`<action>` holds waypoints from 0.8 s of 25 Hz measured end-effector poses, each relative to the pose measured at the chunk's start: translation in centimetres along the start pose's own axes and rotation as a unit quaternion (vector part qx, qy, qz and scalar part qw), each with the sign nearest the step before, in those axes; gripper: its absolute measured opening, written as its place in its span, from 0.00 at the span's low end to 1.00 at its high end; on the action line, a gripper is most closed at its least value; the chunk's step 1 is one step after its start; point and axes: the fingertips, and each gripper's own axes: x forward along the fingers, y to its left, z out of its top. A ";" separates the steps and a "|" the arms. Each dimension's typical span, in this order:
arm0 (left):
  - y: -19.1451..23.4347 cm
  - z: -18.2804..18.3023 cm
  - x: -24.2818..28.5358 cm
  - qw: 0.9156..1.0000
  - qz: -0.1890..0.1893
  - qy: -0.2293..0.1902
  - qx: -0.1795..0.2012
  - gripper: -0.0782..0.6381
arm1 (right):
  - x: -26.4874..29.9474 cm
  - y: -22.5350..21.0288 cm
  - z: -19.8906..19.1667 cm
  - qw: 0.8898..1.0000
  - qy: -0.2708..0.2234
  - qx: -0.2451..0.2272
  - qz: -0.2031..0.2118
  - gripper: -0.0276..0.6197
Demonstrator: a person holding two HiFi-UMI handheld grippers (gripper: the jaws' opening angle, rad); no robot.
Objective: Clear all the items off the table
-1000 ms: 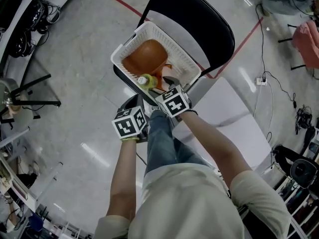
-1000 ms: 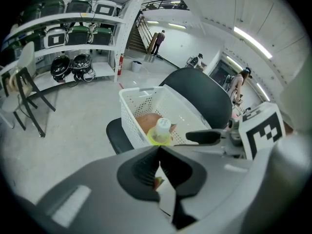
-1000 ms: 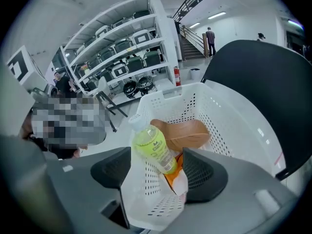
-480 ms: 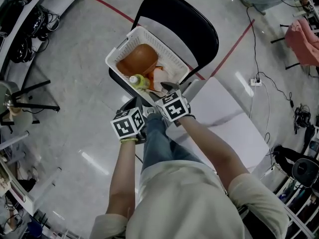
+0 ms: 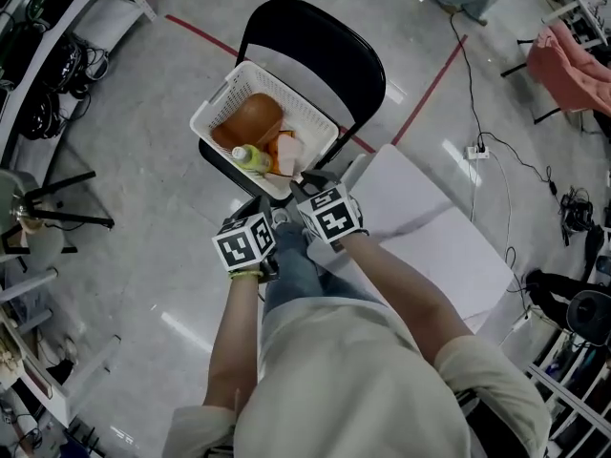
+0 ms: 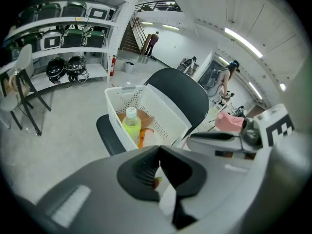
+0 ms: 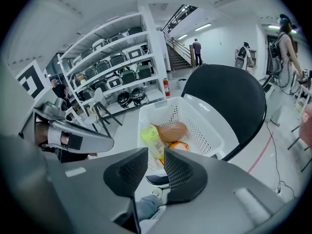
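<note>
I see the left gripper with jaws pressed together and empty, the right gripper closing on nothing, and the white basket holding the green bottle on the black chair just ahead of both.

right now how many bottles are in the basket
1: a yellow-green bottle against the near wall of the white basket, beside a brown item. More may be hidden.

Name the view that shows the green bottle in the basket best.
Left gripper view: the green bottle shows cap and body clearly. The right gripper view cuts off its lower end; the head view shows it small.
</note>
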 end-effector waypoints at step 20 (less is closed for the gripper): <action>-7.8 3.2 0.9 0.976 -0.092 0.067 0.186 0.12 | -8.8 -6.7 0.0 0.977 -0.075 0.143 -0.140 0.04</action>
